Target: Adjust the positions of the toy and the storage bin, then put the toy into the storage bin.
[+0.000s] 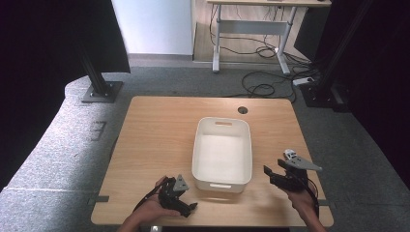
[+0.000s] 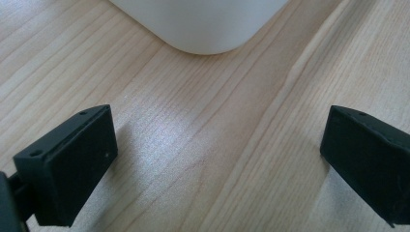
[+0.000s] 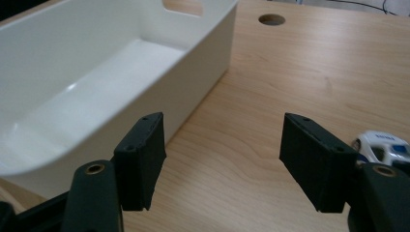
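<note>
A white plastic bin (image 1: 197, 145) stands in the middle of the wooden table (image 1: 154, 130), and its inside looks bare. A small white toy car (image 1: 289, 154) lies on the table to the right of the bin. My right gripper (image 1: 274, 166) hovers just in front of the car, open, with nothing between its jaws. In the right gripper view the bin's wall (image 3: 193, 82) is at the left and the car (image 3: 382, 146) sits behind the right jaw. My left gripper (image 1: 189, 208) rests low near the table's front edge, open and holding nothing, with the bin's corner (image 2: 203, 24) ahead of it.
A round cable hole (image 1: 242, 109) is in the table's far edge behind the bin. Black stands (image 1: 99, 87) flank the table on the grey floor, and a desk with loose cables (image 1: 263, 87) is farther back.
</note>
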{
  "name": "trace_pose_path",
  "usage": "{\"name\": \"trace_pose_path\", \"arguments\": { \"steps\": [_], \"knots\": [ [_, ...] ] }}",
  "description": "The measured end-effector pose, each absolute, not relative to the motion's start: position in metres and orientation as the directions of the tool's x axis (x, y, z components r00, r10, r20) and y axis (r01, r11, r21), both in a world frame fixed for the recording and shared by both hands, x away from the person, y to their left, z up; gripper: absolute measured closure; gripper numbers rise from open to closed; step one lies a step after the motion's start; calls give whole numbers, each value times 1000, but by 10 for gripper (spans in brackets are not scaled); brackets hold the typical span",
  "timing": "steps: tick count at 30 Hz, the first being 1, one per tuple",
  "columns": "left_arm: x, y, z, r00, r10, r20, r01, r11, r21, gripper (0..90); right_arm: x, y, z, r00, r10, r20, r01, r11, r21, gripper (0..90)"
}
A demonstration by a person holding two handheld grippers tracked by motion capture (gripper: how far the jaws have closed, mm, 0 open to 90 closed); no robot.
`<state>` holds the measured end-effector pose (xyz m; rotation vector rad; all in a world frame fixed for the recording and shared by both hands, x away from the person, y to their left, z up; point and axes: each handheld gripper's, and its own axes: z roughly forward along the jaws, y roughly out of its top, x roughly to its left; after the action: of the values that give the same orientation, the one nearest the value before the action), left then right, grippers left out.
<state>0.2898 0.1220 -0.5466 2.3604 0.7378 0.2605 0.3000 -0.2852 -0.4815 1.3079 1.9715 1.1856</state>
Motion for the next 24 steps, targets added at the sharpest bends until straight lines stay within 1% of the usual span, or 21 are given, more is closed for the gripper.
{"name": "trace_pose_path", "arguments": {
  "steps": [9, 18, 24],
  "knots": [
    [289, 122, -547, 821, 571, -2, 443, -634, 634, 1, 295, -305, -493, -387, 920, 59, 515, 163, 842, 326],
    [290, 122, -547, 823, 568, -3, 441, -635, 634, 1, 301, -313, -498, -354, 935, -13, 492, 198, 848, 295],
    [290, 122, -547, 822, 570, -3, 442, -634, 634, 1, 305, -320, -502, -337, 941, -9, 510, 191, 838, 294]
  ]
}}
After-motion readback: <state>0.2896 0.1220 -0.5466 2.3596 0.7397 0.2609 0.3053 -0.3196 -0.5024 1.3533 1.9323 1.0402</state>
